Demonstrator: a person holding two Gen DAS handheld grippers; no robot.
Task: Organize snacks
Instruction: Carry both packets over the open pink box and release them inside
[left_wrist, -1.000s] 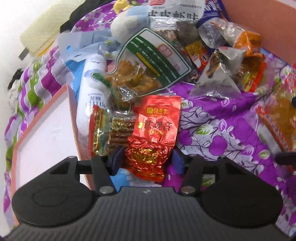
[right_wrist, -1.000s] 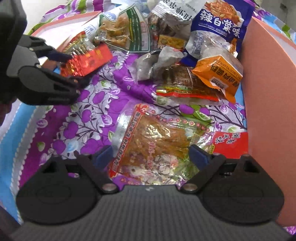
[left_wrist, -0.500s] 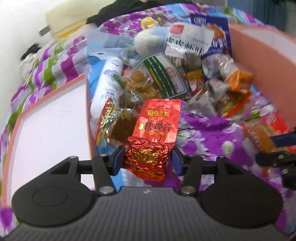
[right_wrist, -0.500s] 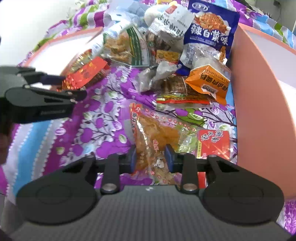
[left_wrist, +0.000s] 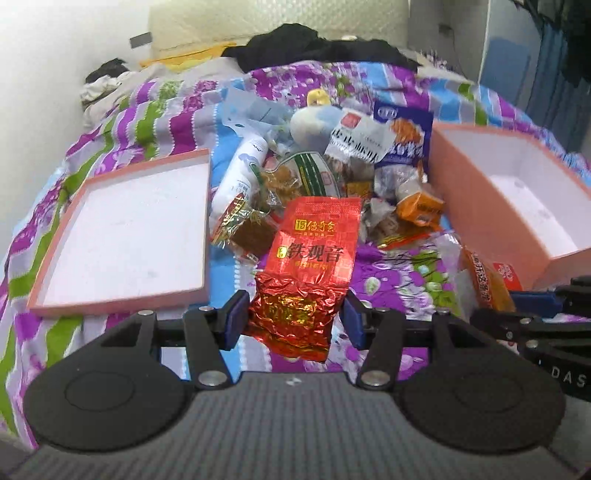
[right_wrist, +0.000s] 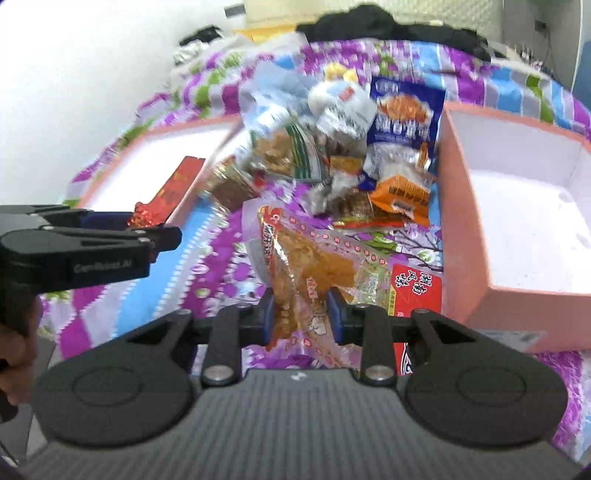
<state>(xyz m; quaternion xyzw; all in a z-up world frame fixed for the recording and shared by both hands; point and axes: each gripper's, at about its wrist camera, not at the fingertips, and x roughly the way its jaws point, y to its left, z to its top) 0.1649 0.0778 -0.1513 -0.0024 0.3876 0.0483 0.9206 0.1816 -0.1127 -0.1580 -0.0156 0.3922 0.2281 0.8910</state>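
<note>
My left gripper (left_wrist: 293, 319) is shut on a red foil tea packet (left_wrist: 310, 258) and holds it lifted above the bed. It also shows in the right wrist view (right_wrist: 170, 195). My right gripper (right_wrist: 300, 314) is shut on a clear packet of orange-brown snack (right_wrist: 317, 266), lifted, seen from the left wrist too (left_wrist: 484, 280). A pile of snack packets (left_wrist: 332, 173) lies on the purple floral bedspread between a shallow pink lid (left_wrist: 129, 229) on the left and a deeper pink box (left_wrist: 517, 206) on the right.
A white bottle (left_wrist: 240, 166) and a blue-and-white plush toy (left_wrist: 314, 122) lie in the pile. A blue chip bag (right_wrist: 406, 118) leans by the pink box. Dark clothes (left_wrist: 314, 40) and a wall are at the far end of the bed.
Both grippers have risen with their packets, and the view now takes in the whole bed. The right gripper closed on the orange-brown snack packet and lifted it.
</note>
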